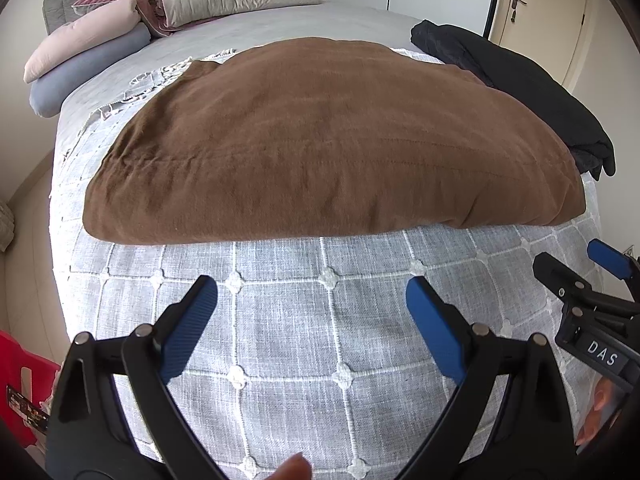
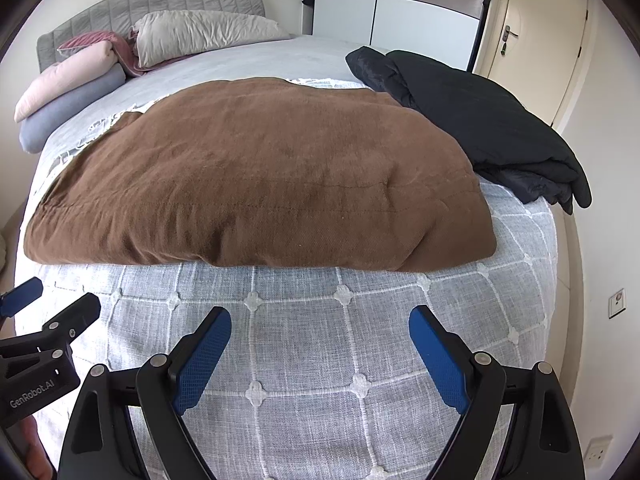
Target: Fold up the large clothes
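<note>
Brown garment (image 2: 256,176) lies folded flat mid-bed, black garment (image 2: 480,120) far right (set aside, likely). Left gripper (image 1: 312,312) and right gripper (image 2: 320,344) hover near edge, jaws apart, empty.

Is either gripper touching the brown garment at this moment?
Apart. In both wrist views the left gripper and right gripper hang open, with a strip of bare checked bedspread showing between their fingertips and the brown garment.
</note>
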